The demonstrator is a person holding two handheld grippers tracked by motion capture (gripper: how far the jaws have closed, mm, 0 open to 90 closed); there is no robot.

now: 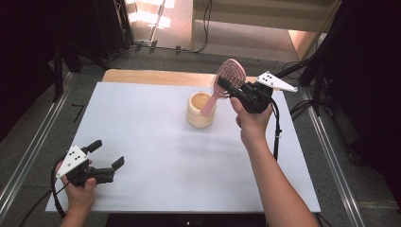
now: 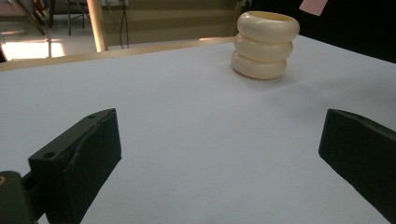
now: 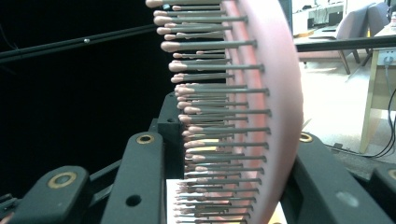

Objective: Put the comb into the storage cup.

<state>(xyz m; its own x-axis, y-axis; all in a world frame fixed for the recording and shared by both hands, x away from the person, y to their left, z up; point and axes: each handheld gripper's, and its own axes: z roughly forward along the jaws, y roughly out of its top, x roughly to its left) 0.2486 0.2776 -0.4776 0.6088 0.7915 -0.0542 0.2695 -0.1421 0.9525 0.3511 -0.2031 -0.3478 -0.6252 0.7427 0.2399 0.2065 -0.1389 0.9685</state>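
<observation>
Two grippers are at work over the white table (image 1: 156,156), and only one carries anything. The right gripper (image 1: 230,86) is clamped on the head of a pink hairbrush (image 1: 230,75), its jaws pressing the bristle side and the smooth back, as the right gripper view shows with the bristles (image 3: 210,121) running up between them. The brush hangs in the air, tilted: its head is up and toward the far edge of the table, and its long axis slants down and toward the person's left, so that the handle end (image 1: 208,108) sits at the mouth of the cream ribbed cup (image 1: 199,111). Whether the handle tip is already inside the rim or just above it cannot be told from the high view. The cup stands upright near the middle of the far half of the table; nothing else can be seen inside it. The right hand (image 1: 250,124) is much the nearer to the cup. The left gripper (image 1: 106,158) rests low near the table's near left corner, well apart from the cup (image 2: 265,44), its jaws spread wide with nothing between them.
</observation>
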